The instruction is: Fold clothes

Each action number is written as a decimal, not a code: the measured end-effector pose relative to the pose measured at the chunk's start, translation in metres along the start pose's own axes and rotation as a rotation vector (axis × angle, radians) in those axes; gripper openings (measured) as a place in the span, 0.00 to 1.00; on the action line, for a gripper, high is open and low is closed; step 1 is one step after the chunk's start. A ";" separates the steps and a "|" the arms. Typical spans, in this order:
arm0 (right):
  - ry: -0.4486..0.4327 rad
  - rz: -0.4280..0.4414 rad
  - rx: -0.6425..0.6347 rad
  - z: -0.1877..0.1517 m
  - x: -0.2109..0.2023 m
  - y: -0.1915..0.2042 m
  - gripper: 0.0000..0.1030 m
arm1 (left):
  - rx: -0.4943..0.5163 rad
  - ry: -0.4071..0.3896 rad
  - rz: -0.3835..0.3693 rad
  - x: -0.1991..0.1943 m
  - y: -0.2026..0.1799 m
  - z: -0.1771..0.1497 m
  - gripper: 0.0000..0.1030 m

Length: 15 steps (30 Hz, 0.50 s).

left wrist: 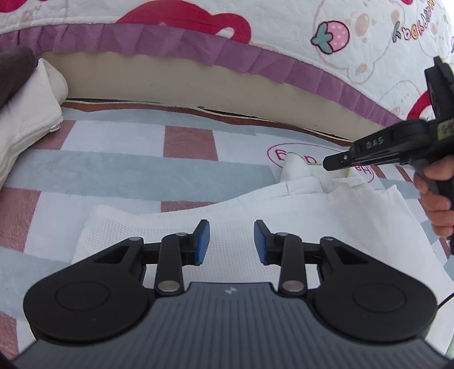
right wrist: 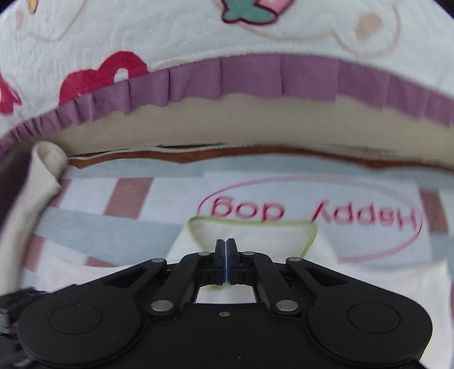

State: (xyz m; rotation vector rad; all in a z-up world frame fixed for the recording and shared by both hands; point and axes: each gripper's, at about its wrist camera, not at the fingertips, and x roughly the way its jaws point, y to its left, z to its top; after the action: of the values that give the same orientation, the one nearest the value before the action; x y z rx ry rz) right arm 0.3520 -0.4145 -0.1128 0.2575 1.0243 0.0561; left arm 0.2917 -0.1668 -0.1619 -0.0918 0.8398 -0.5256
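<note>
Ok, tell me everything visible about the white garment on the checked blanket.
The white garment looks like a waffle-textured knit with a thin yellow-green trimmed neckline. It lies mostly flat on the checked blanket, rumpled near the collar. The right gripper is at that collar end, jaws shut; any pinch on the fabric is unclear. The left gripper hovers open over the near part.

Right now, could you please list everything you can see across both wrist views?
white garment: one, white knit with a yellow-green trimmed neckline, spread on the mat near both claws.
checked mat: one, grey, pink and white, with an oval "Happy dog" print, under the garment.
quilted cover: one, cream with red shapes, a strawberry and a purple frill, at the far edge.
cream fabric: one, zipped, far left.
dark brown cloth: one, above the cream fabric.
left claw: open over the garment.
right claw: shut above the neckline.
hand: one, holding the right claw's handle.
</note>
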 end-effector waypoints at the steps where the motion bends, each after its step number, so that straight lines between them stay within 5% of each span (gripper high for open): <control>1: 0.014 0.021 -0.002 -0.002 -0.001 0.001 0.08 | 0.006 0.000 0.000 0.000 -0.002 0.000 0.32; 3: 0.035 0.053 -0.029 -0.006 0.000 0.005 0.17 | 0.014 0.002 0.001 0.001 -0.004 0.000 0.33; 5: 0.053 0.077 -0.038 -0.011 0.005 0.005 0.41 | 0.017 0.009 0.003 0.002 -0.005 0.000 0.33; 6: 0.066 0.090 -0.034 -0.013 0.010 0.003 0.42 | 0.019 0.013 0.005 0.003 -0.005 0.000 0.33; 7: 0.076 0.094 -0.031 -0.017 0.016 0.001 0.40 | 0.022 0.017 0.011 0.003 -0.005 -0.001 0.33; 8: 0.077 0.087 -0.046 -0.021 0.021 0.001 0.11 | 0.028 0.019 0.019 0.003 -0.005 -0.001 0.33; 15: -0.065 -0.030 -0.165 -0.024 -0.003 0.006 0.08 | 0.057 0.040 0.148 0.001 0.006 0.000 0.33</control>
State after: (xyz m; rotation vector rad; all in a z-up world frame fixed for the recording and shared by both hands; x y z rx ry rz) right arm 0.3308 -0.4051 -0.1205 0.0930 0.9530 0.1041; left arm 0.2949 -0.1617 -0.1646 0.0333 0.8622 -0.4131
